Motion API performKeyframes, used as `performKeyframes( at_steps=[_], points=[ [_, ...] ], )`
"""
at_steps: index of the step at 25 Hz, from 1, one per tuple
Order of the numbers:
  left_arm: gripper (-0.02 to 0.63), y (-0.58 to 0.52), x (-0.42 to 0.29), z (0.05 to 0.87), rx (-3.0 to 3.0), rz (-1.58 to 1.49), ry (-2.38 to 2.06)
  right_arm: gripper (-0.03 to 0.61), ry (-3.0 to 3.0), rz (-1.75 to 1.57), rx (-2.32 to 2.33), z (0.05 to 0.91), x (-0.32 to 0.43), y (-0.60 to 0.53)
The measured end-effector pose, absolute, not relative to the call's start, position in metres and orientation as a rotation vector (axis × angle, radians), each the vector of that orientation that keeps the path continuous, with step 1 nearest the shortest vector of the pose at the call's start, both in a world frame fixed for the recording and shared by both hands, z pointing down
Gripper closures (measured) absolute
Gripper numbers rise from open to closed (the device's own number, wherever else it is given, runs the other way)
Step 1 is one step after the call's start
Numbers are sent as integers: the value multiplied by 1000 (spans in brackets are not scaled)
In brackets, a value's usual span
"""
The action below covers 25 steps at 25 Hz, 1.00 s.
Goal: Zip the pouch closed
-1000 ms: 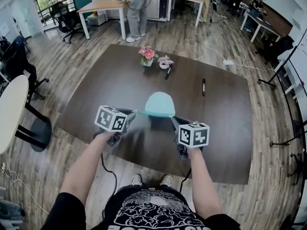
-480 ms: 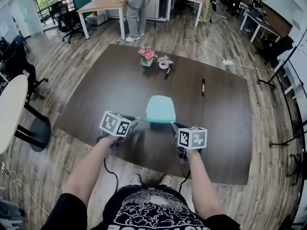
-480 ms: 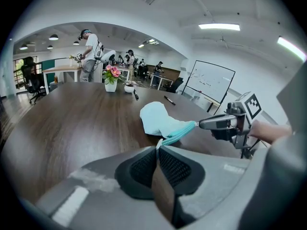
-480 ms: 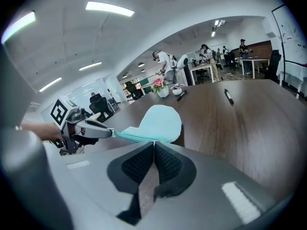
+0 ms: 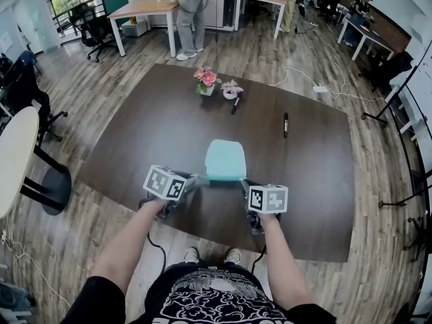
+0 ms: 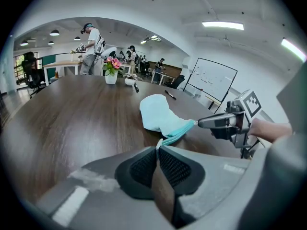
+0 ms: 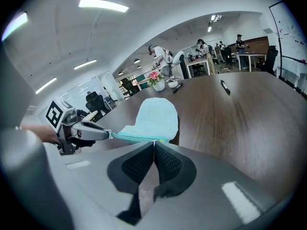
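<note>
A light teal pouch [image 5: 225, 159] lies flat on the dark brown table [image 5: 148, 127], its zipper edge toward me and stretched between my two grippers. My left gripper [image 5: 200, 179] is shut on the left end of the zipper edge, where a small pale tab [image 6: 158, 144] shows at the closed jaw tips. My right gripper [image 5: 243, 181] is shut on the right end. In the left gripper view the pouch [image 6: 156, 111] runs to the right gripper [image 6: 225, 122]. In the right gripper view the pouch [image 7: 156, 114] runs to the left gripper [image 7: 88, 132].
Two small flower pots [image 5: 208, 78] [image 5: 232, 86] stand at the table's far side, with a dark pen [image 5: 236, 103] beside them and another pen [image 5: 286, 122] to the right. The table's near edge [image 5: 223, 238] lies just under my hands. A person [image 5: 191, 12] stands by desks beyond.
Both grippers have come down and toward me with the pouch. The pouch was held up off the table; now its body lies flat on the tabletop.
</note>
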<state>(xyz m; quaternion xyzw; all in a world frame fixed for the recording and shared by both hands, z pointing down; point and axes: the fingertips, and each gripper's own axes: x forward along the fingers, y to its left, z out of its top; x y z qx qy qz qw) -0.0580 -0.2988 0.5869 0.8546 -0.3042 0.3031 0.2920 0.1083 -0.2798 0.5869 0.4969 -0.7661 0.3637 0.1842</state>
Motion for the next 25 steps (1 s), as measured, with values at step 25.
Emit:
performKeyframes(
  at_steps=[25],
  points=[
    [483, -285, -61, 568, 2255, 565, -1024, 541, -2195, 969, 1486, 556, 105, -285]
  ],
)
